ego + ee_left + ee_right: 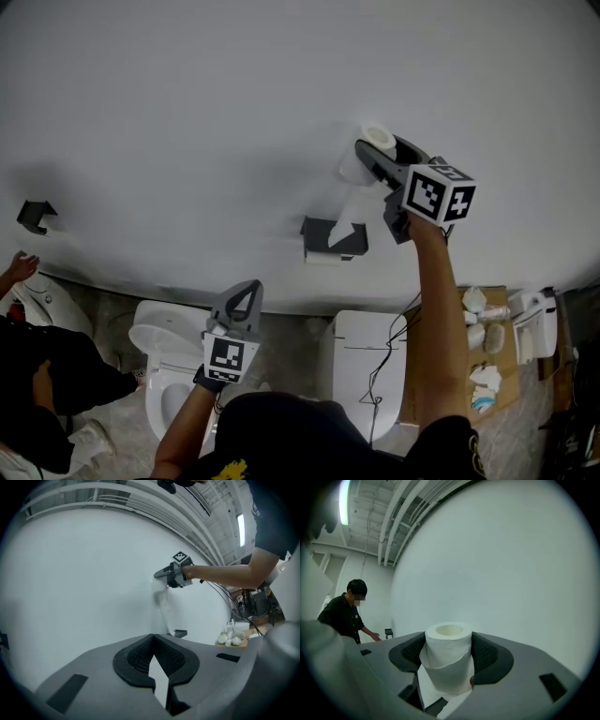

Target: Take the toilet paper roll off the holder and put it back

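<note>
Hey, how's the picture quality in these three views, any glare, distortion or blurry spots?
Head view: soft even light, no hard shadows, the wall bows at its lower edge. Left gripper view: strong fisheye with black corners, the ceiling light is blown out. Right gripper view: same fisheye vignette, a ceiling strip glares at top left, the toilet paper roll stays sharp.

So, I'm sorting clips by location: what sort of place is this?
Probably a bathroom mock-up or test set: an open toilet stands beside a closed toilet under a white wall with a black paper holder, and bare pipes cross an industrial-looking ceiling.
</note>
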Motion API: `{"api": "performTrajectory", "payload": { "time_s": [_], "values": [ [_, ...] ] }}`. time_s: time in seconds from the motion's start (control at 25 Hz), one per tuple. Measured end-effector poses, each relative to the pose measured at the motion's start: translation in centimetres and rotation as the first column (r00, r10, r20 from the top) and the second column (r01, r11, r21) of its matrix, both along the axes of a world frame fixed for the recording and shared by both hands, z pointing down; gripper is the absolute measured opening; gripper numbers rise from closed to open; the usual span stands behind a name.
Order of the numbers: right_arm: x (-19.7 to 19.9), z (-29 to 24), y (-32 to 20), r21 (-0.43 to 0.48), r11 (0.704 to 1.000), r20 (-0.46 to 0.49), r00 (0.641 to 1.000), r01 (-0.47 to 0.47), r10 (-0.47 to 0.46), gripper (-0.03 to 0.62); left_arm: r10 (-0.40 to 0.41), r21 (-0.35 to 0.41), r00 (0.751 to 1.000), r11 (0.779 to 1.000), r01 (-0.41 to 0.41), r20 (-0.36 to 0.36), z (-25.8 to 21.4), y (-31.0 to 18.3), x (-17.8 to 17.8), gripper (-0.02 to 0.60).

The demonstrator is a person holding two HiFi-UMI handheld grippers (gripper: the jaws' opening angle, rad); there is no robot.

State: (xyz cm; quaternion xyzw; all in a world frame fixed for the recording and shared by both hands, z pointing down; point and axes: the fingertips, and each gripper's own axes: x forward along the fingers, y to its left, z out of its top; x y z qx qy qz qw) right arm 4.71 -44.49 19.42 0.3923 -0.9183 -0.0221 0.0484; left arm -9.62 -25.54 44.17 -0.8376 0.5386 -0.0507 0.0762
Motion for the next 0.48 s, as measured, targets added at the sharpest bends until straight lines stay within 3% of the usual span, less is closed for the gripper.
{"api": "performTrajectory", "payload": {
  "time_s": [0.48],
  "values": [
    [0.53, -0.24, -0.78, 0.009, 1.000, -0.008, 1.000, 0.001, -0.001, 0.284, 0.007, -0.012, 1.000, 1.000, -0.007, 0.005, 0.73, -0.64, 0.85, 0.015]
  ]
}}
